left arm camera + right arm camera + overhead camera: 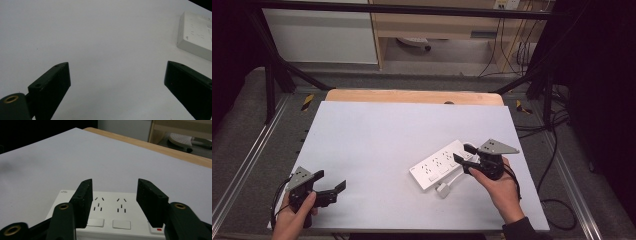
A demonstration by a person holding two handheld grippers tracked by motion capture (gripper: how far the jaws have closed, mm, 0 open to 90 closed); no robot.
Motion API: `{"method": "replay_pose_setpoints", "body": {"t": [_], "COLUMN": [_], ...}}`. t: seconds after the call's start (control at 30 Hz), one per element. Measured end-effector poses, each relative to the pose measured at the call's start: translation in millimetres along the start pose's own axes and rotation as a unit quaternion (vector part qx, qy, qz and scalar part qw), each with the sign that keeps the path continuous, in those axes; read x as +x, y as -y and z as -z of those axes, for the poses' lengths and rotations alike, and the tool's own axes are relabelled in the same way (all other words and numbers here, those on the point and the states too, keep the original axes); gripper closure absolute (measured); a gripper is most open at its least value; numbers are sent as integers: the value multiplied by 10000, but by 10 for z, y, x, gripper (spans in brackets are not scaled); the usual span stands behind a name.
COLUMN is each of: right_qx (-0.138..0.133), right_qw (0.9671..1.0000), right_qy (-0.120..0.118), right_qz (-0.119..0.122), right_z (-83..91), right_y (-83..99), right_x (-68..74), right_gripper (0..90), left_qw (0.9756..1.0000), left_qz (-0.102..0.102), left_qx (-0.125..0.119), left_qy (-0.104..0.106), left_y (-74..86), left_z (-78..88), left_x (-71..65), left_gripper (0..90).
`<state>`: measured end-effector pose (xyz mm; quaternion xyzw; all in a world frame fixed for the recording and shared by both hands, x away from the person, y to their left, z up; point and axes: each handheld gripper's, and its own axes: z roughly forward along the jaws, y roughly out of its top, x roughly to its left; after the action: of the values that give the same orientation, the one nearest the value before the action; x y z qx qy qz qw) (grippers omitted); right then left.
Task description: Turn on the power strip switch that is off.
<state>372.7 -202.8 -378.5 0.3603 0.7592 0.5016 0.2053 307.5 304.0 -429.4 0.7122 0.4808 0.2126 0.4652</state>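
A pale grey surface [377,145] fills the middle of the high view, with a strip of wooden edge along its far side. A white power strip [439,165] lies flat at about four o'clock from the surface's centre, set at a slant, its long body running from near left to far right. It carries rows of socket holes and flat white switches. A white plug [442,190] on a short white cable lies just beside its near edge.

The right tongs [464,154] sit at the far right end of the power strip, held in a hand [499,192] that enters from five o'clock. In the right gripper view the two black jaws stand partly apart above the strip's top face, one to each side of two socket groups. A gap shows between them, and whether the pads touch the strip cannot be told. Nothing is clamped.

The left tongs [332,186] rest low at about eight o'clock, near the surface's front left corner, held in the other hand [294,215]. Their jaws are spread wide with bare surface between them. In the left gripper view the power strip [197,35] lies well apart, at two o'clock.
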Motion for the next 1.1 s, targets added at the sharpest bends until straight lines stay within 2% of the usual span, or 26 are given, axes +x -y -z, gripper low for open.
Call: {"method": "replay_pose_setpoints", "body": {"t": [0.1, 0.27, 0.6, 0.7, 0.77, 0.87, 1.1], "right_qx": [31, 66, 56, 36, 36, 31, 119], "right_qw": [10000, 9999, 9997, 9996, 9996, 9996, 9994], "right_qy": [-15, -123, -235, -275, -294, -263, -305], "right_qz": [34, 96, 68, 55, 37, 23, -64], "right_z": [-22, -56, -73, -94, -115, -135, -167], "right_y": [4, 12, 82, 101, 112, 138, 211], "right_x": [21, 73, 97, 100, 96, 90, 91], "right_gripper": [518, 622, 796, 845, 872, 900, 900], "left_qw": [10000, 10000, 10000, 10000, 10000, 10000, 10000], "left_qz": [-1, -4, 16, -33, 11, 7, -2], "left_qx": [0, 4, 22, 18, 30, 19, 30], "left_qy": [4, 6, -27, -25, -58, -67, -63], "left_y": [-2, -5, 0, -1, 2, -1, 2], "left_z": [1, 2, 2, 6, 10, 9, 7], "left_x": [-2, -4, -6, 0, 11, 21, 23], "left_gripper": [67, 67, 66, 66, 66, 66, 66]}}
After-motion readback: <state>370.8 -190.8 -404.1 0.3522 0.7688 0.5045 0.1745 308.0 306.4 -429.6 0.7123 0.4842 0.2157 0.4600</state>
